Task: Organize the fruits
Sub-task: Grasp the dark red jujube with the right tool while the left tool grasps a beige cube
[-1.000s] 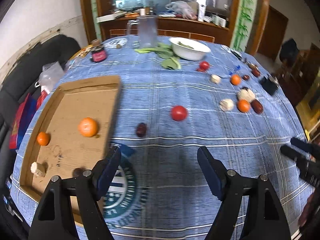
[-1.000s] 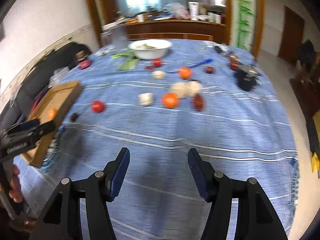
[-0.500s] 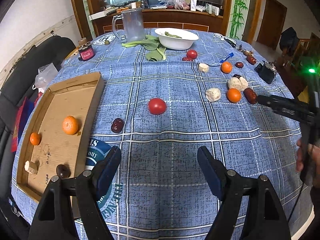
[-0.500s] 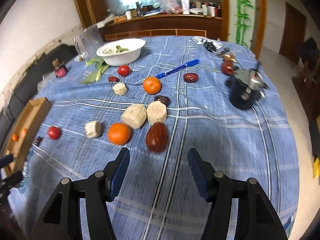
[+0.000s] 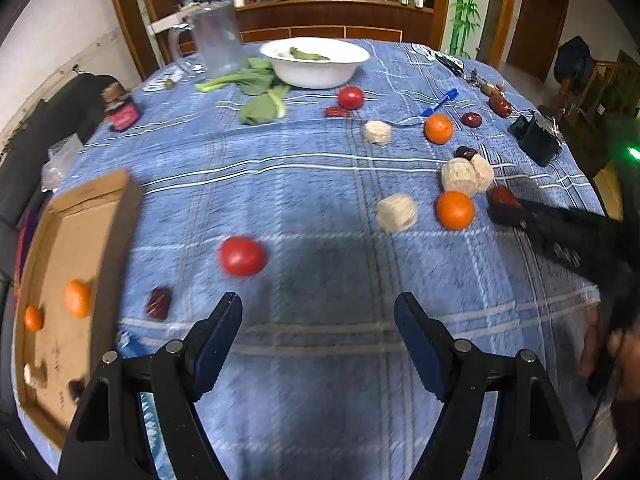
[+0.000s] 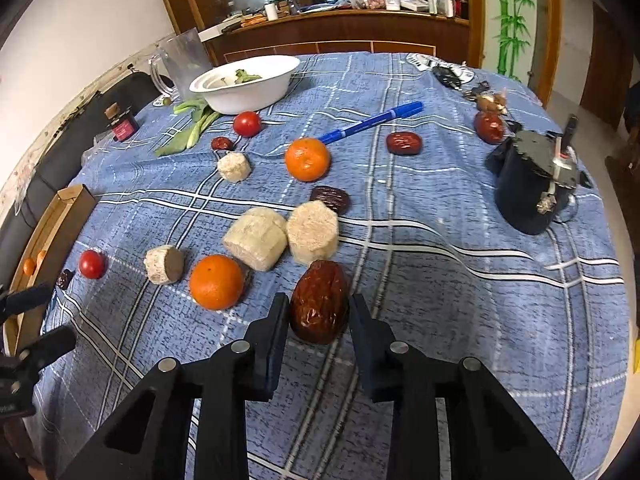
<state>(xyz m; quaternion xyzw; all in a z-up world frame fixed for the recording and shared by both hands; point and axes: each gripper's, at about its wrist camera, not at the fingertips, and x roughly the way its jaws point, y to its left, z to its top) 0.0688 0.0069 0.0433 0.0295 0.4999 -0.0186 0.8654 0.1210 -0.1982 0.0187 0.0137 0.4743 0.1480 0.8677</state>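
Observation:
My right gripper [image 6: 319, 309] is low over the blue checked cloth, its jaws closing with a large red date [image 6: 320, 300] between them and both pads against its sides. An orange [image 6: 216, 282] and pale cut chunks [image 6: 256, 238] lie just left of and behind the date. In the left wrist view the date [image 5: 502, 200] shows at the tips of the right gripper. My left gripper [image 5: 318, 304] hangs open above bare cloth, holding nothing. A tomato [image 5: 242, 256] and a small dark date [image 5: 159, 303] lie ahead of it to the left. The cardboard tray [image 5: 80, 216] at the left holds two oranges [image 5: 77, 298].
A white bowl [image 6: 244, 84], leafy greens [image 5: 260, 96] and a clear pitcher [image 5: 216, 40] stand at the back. A blue pen [image 6: 372, 122], more dates, another orange [image 6: 307, 159] and a tomato lie mid-table. A black device [image 6: 532, 184] sits right. A red jar [image 5: 124, 112] stands back left.
My right gripper has come in over the table and down onto the large date, and its jaws have narrowed around it. My left gripper has shifted right, away from the tray.

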